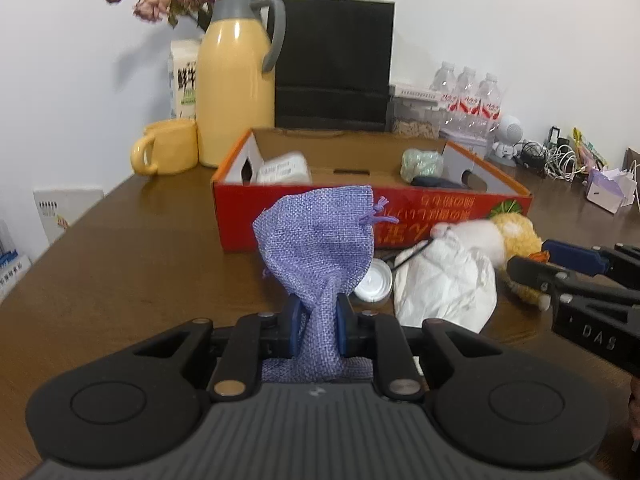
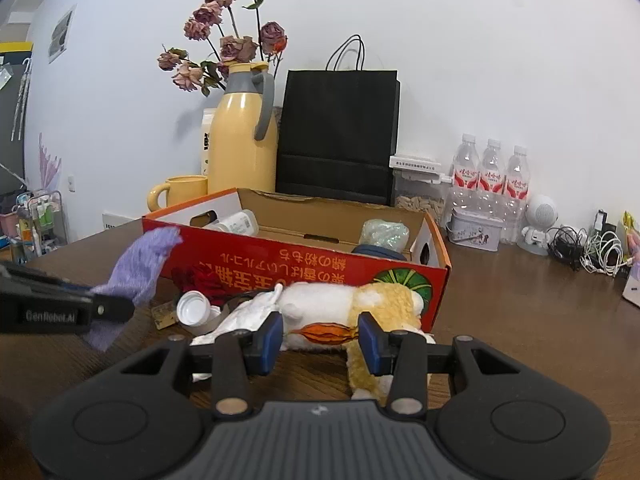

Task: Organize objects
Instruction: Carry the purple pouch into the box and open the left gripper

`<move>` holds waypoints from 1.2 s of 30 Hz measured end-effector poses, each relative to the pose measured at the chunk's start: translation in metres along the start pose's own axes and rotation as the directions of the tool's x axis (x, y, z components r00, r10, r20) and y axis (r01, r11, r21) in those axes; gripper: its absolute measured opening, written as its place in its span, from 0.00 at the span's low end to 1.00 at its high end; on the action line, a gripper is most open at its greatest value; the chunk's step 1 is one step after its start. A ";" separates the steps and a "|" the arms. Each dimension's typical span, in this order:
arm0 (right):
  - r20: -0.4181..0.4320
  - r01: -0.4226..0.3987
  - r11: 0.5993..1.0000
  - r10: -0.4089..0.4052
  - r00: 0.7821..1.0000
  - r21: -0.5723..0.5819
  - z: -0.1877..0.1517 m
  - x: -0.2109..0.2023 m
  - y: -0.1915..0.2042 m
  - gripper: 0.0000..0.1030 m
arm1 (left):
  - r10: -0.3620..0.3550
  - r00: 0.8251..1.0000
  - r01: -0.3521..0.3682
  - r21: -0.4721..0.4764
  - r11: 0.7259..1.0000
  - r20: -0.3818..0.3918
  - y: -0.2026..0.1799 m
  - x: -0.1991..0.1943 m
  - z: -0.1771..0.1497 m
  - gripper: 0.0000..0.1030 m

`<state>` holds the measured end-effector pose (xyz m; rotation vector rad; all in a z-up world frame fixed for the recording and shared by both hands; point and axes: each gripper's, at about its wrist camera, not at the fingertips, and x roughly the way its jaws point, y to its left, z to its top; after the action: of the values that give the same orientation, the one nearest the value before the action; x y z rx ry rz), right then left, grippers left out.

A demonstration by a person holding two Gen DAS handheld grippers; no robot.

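Two pairs of tongs work a cluttered wooden surface, with sorting only partly done. At left, the left tongs are clenched on the lower part of a purple burlap pouch, which stands up between the blue pads and in front of the red cardboard box beyond them. Just right of those tongs, a white bottle cap and a crumpled white bag lie loose on the surface. Further right, the right tongs sit part-open either side of a yellow-and-white plush toy lying against the box's front wall; whether the pads press on it cannot be told.

Inside the box, ahead of both tongs, a white bottle rests at the left end, a pale green bundle at the right end with a dark object just before it. Much of the floor between looks bare.

By this reading, three items are stowed; the pouch, cap, bag and toy remain outside. A yellow jug, mug and black paper bag stand beyond the box.
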<state>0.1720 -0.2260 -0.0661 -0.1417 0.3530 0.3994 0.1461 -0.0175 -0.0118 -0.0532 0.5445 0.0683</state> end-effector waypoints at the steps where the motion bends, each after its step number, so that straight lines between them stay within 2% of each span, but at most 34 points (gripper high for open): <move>1: 0.005 -0.004 1.000 0.004 1.000 -0.003 0.001 -0.001 0.001 0.39 | -0.003 1.000 0.003 0.010 1.000 0.011 -0.001 -0.002 0.003 0.17; 9: 0.056 -0.010 1.000 0.010 0.998 -0.016 0.027 -0.004 0.005 0.39 | -0.034 0.993 0.029 0.049 0.998 0.109 -0.012 -0.002 0.044 0.17; 17: 0.071 0.003 0.999 0.000 0.997 -0.049 0.068 0.030 0.007 0.39 | -0.064 0.987 0.057 0.053 0.997 0.149 -0.019 0.028 0.087 0.17; 27: -0.010 0.019 0.999 -0.020 1.000 -0.035 0.107 0.113 0.001 0.38 | -0.052 0.991 0.055 -0.023 0.998 0.122 -0.012 0.097 0.129 0.17; 36: -0.066 -0.012 1.000 0.012 0.998 0.013 0.098 0.150 -0.011 0.38 | -0.085 0.995 0.086 -0.017 0.996 0.042 -0.011 0.143 0.129 0.18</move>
<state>0.3361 -0.1628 -0.0288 -0.1406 0.4212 0.4050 0.3361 -0.0122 0.0246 -0.0927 0.4993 -0.0087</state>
